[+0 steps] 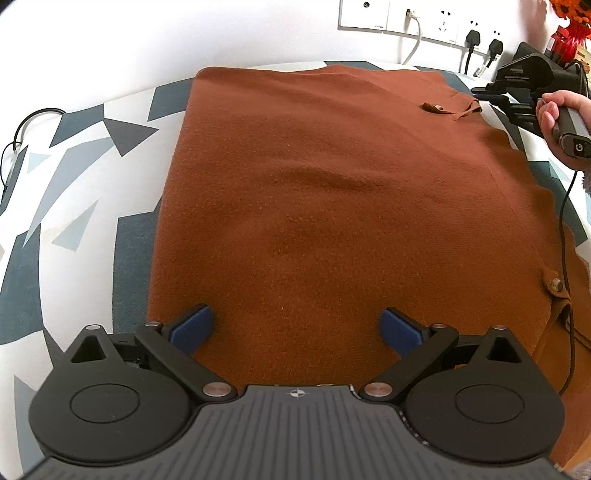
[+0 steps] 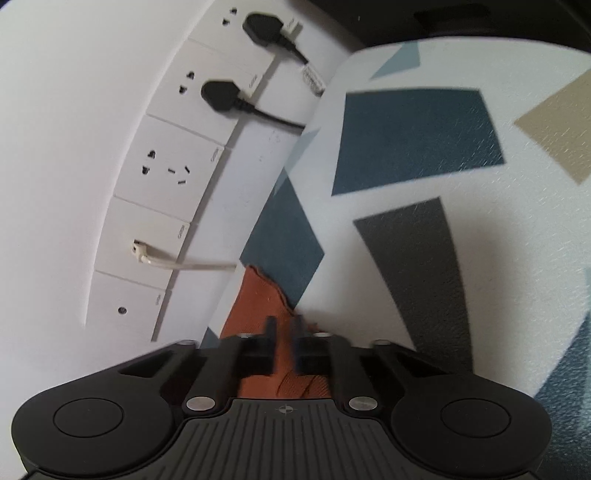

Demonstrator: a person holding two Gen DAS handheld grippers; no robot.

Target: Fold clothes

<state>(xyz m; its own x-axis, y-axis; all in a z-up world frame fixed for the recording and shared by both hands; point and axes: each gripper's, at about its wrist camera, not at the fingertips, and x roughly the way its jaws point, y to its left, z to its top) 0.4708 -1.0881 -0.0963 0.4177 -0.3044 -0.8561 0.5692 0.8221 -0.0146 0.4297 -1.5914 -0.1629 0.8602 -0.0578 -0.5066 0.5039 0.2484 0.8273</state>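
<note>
A rust-brown woollen garment lies spread flat on the patterned table. My left gripper hovers over its near edge, jaws wide open, blue pads empty. At the garment's far right corner a hand holds my right gripper. In the right wrist view the right gripper is rolled sideways. Its fingers stand close together with the garment's edge pinched between them.
A wall with a row of sockets and plugs runs just behind the table. A black cable hangs down along the garment's right side. Another cable lies at the far left. Leather button tabs sit on the garment.
</note>
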